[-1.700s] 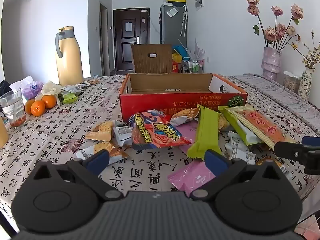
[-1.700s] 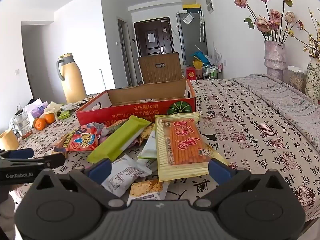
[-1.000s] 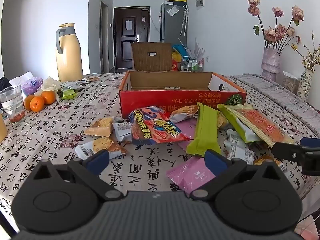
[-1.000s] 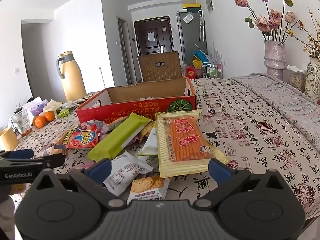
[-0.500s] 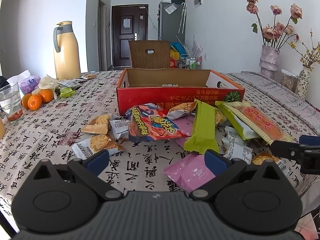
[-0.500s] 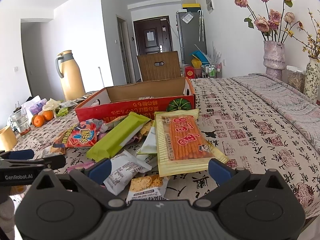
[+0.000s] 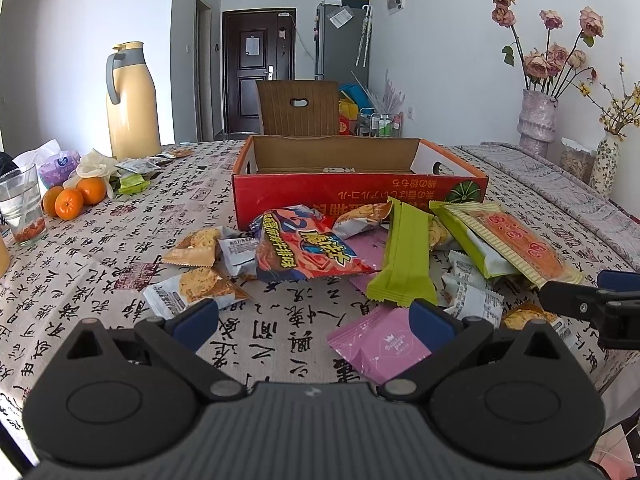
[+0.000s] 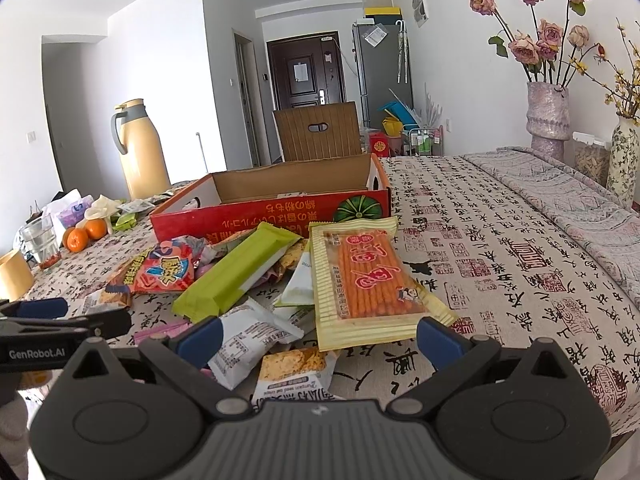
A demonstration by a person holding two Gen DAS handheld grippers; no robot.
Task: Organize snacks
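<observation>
A heap of snack packets lies in front of an open red cardboard box [image 7: 360, 194] [image 8: 272, 216]. Among them are a red chip bag [image 7: 308, 252] [image 8: 160, 270], a long green bar [image 7: 406, 258] [image 8: 240, 272], a yellow pack of orange sticks [image 7: 516, 246] [image 8: 368, 280], a pink sachet [image 7: 380, 344] and small cracker packets [image 7: 200, 288] [image 8: 294, 372]. My left gripper [image 7: 314, 322] hovers open before the heap, nothing between its fingers. My right gripper [image 8: 318, 338] is open too, low over the cracker packets and the stick pack.
A yellow thermos jug [image 7: 130, 102], oranges [image 7: 70, 202], a glass [image 7: 22, 204] and wrappers stand at the left. Vases with dried flowers [image 8: 548, 116] line the right wall. A brown chair back [image 7: 298, 108] rises behind the box. Patterned cloth [image 8: 500, 248] covers the table.
Both grippers have crept slightly forward toward the snack heap and stay open. No packet has moved.
</observation>
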